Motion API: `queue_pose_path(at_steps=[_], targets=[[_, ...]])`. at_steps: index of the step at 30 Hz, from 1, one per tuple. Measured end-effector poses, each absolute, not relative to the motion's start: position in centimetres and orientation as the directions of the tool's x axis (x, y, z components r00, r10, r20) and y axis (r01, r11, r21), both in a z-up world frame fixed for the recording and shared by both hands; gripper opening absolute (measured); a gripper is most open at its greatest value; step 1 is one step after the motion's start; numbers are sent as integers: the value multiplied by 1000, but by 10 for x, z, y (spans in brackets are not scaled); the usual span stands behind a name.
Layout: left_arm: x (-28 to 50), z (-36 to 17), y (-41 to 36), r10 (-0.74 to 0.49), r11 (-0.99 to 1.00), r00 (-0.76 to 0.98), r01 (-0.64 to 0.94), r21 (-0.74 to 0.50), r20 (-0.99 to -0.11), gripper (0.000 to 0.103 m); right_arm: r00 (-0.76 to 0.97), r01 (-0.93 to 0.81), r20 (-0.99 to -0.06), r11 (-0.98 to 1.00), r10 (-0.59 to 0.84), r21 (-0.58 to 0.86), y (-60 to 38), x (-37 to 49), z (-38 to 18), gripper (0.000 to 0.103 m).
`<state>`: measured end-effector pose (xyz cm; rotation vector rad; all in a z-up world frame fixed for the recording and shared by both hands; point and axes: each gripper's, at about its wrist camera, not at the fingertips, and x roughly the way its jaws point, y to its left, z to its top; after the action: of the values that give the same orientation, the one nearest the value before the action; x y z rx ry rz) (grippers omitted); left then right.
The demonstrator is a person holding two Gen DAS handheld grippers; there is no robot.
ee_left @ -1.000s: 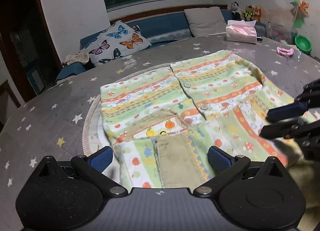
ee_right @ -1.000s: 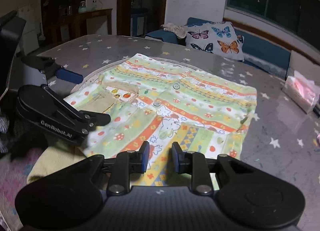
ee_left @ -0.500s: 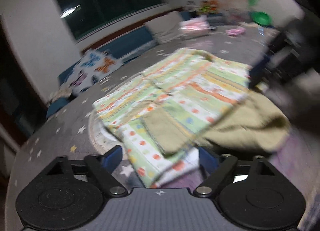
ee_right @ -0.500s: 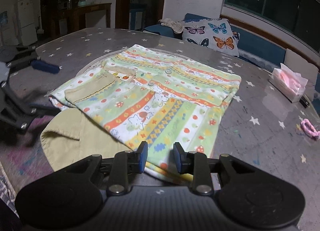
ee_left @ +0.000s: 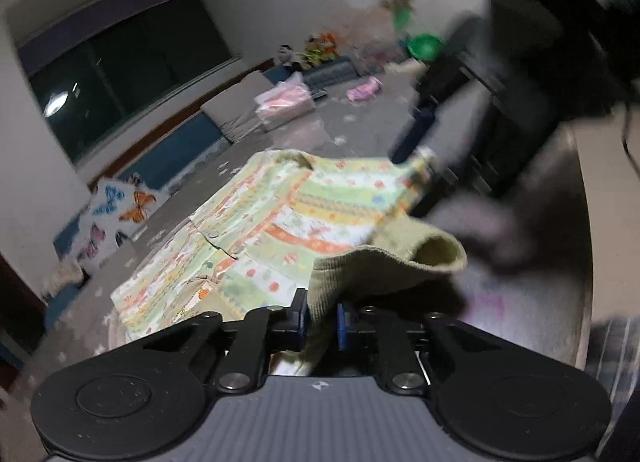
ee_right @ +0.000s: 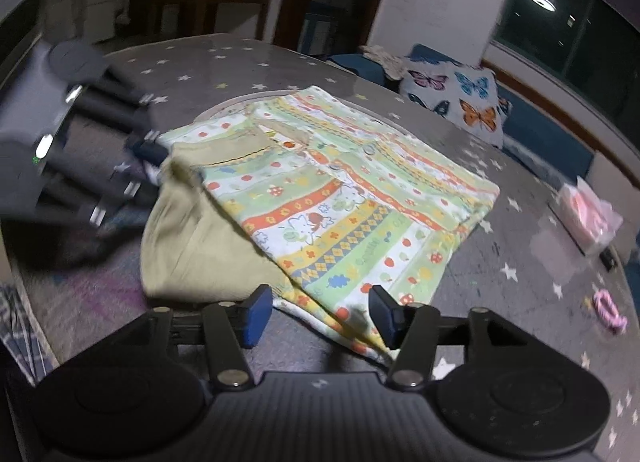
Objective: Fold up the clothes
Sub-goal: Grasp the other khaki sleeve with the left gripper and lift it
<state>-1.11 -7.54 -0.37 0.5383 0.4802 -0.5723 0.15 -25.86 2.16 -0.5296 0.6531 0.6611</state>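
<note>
My left gripper (ee_left: 321,321) is pinched tight on the olive-green ribbed cuff (ee_left: 384,266) of the garment, the fabric bunched between the two blue pads and rising from them in a raised fold with its open end off to the right. My right gripper (ee_right: 318,312) stands with its pads wide apart and nothing between them, poised just over the near corner of the patterned shirt (ee_right: 340,198), whose hem lies between and a little beyond the fingertips. The shirt, striped in green, orange and yellow with small fruit and animal prints, lies spread on the grey star-print table (ee_right: 240,62), its plain olive inner side (ee_right: 192,246) turned out at the near left. Farther out, a butterfly cushion (ee_right: 460,102) leans on the blue bench, and a tissue pack (ee_right: 588,218) sits at the table's right.
</note>
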Motion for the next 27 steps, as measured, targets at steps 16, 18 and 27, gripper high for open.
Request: queue_pose_path(at_steps=[16, 18, 27], targets=[[35, 25, -43, -409, 834, 709, 546, 82, -575, 14, 590, -721, -668, 669, 453, -182, -231, 24, 19, 16], [23, 23, -38, -398, 829, 718, 548, 112, -571, 19, 577, -709, -667, 695, 471, -122, -235, 31, 24, 13], [-9, -7, -33, -279, 780, 782, 523, 343, -557, 46, 563, -669, -660, 744, 498, -9, -243, 42, 38, 12]])
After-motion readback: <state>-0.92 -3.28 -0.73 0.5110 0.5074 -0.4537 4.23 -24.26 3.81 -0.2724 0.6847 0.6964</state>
